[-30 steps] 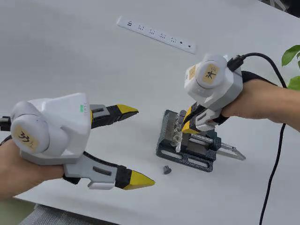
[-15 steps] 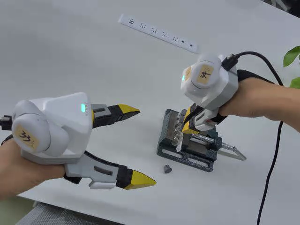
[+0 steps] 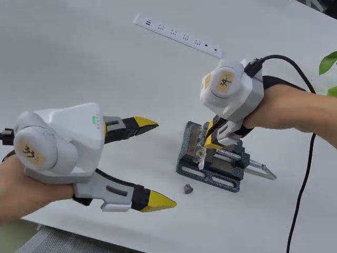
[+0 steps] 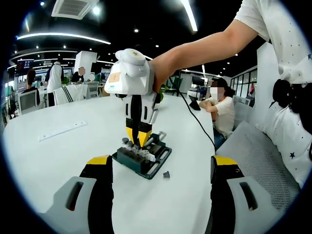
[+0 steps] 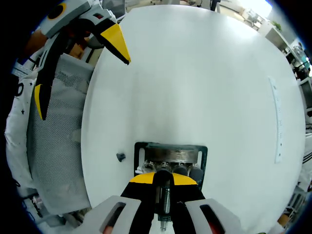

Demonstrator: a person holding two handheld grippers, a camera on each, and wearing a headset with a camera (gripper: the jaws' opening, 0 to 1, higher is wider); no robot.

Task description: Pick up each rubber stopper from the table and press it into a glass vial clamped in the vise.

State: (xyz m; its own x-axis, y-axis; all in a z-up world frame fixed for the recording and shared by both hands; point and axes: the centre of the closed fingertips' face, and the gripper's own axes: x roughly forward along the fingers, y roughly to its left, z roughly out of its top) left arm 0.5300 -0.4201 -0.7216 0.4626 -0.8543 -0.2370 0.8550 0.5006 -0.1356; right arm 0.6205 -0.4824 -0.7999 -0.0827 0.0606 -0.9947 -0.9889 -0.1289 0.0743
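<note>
A dark vise (image 3: 213, 167) on the white table clamps a row of glass vials (image 3: 200, 150). My right gripper (image 3: 209, 138) points down over those vials with its yellow tips together; I cannot tell whether a stopper sits between them. In the right gripper view the shut tips (image 5: 163, 179) hang just above the vials (image 5: 168, 169), and one vial carries a dark stopper (image 5: 195, 172). A loose grey rubber stopper (image 3: 187, 189) lies on the table in front of the vise. My left gripper (image 3: 154, 161) is held wide open to the left of the vise, holding nothing.
A white power strip (image 3: 177, 36) lies at the far side of the table. A black cable (image 3: 305, 174) runs from the right gripper down the right side. Green leaves (image 3: 329, 63) poke in at the right edge. The table's near edge is just below the left gripper.
The right gripper has shifted a little to the left over the vials. The left gripper has barely moved.
</note>
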